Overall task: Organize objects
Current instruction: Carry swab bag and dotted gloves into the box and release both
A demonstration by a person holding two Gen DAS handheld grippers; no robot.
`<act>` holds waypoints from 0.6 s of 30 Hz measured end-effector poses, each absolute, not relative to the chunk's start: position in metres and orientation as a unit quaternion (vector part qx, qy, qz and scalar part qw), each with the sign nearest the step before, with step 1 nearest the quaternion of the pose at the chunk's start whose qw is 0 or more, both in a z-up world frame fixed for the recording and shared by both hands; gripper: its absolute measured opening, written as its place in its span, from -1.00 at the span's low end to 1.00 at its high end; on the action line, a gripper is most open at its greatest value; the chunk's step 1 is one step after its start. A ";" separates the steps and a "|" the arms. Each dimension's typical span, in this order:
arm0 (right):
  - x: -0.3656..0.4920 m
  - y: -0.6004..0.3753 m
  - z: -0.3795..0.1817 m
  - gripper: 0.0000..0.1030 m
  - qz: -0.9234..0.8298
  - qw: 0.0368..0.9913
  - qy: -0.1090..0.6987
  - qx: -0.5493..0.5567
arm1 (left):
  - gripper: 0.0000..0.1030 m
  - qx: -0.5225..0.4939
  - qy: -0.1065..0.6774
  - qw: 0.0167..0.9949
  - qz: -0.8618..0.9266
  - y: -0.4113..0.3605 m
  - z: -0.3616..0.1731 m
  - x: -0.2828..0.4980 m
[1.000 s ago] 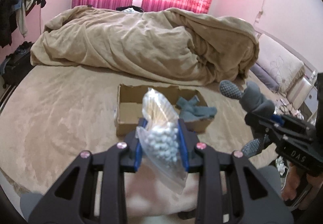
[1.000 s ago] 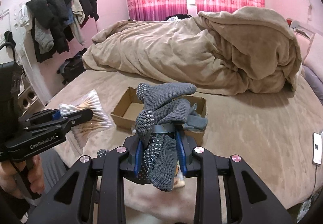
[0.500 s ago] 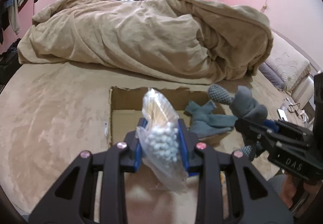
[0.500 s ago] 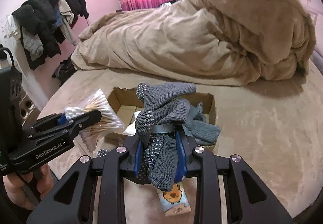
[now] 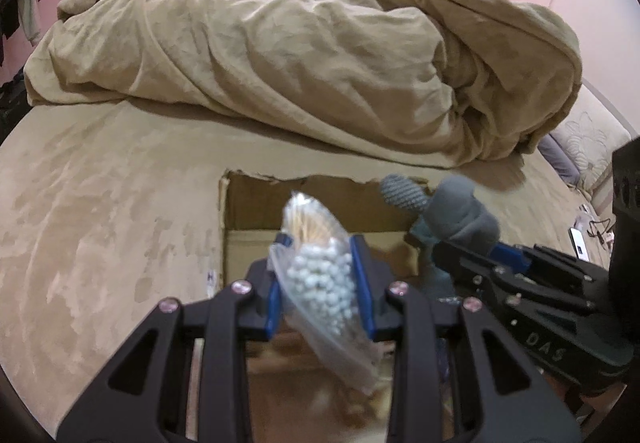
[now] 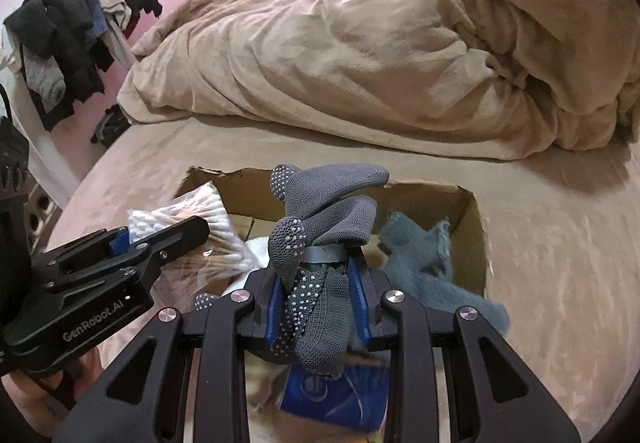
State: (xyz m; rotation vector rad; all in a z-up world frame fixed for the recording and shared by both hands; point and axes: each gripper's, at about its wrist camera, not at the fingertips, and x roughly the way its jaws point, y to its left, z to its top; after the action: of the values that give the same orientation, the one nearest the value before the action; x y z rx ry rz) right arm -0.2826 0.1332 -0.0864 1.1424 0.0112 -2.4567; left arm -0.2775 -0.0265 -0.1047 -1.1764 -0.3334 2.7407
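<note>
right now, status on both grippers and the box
Left gripper shut on bag of cotton swabs. Right gripper shut on grey socks. Both over cardboard box; teal cloth already inside.

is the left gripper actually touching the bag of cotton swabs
Touching. In the left wrist view the left gripper has its blue jaws pressed against both sides of the bag of cotton swabs, holding it up above the cardboard box.
</note>
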 end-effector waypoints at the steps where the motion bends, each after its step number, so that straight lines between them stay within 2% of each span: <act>1: -0.285 0.131 -0.089 -0.40 -0.884 0.214 0.006 0.415 | -0.40 -0.392 -0.111 0.070 0.911 -0.027 -0.105 -0.278; 9: -0.300 0.126 -0.105 -0.35 -0.879 0.202 0.021 0.432 | -0.40 -0.381 -0.101 0.071 0.916 -0.025 -0.104 -0.282; 11: -0.301 0.126 -0.108 -0.14 -0.877 0.200 0.026 0.435 | -0.37 -0.388 -0.100 0.073 0.913 -0.024 -0.106 -0.285; 13: -0.300 0.127 -0.108 0.33 -0.880 0.197 0.031 0.431 | -0.33 -0.397 -0.105 0.068 0.909 -0.027 -0.110 -0.289; 18: -0.296 0.132 -0.102 0.59 -0.888 0.187 0.036 0.419 | -0.27 -0.409 -0.115 0.056 0.903 -0.034 -0.111 -0.291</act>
State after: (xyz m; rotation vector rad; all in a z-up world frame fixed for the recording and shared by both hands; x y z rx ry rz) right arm -0.2961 0.1317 -0.1023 1.1783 0.1004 -2.5001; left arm -0.2906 -0.0340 -0.1107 -1.2421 -0.3494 2.7401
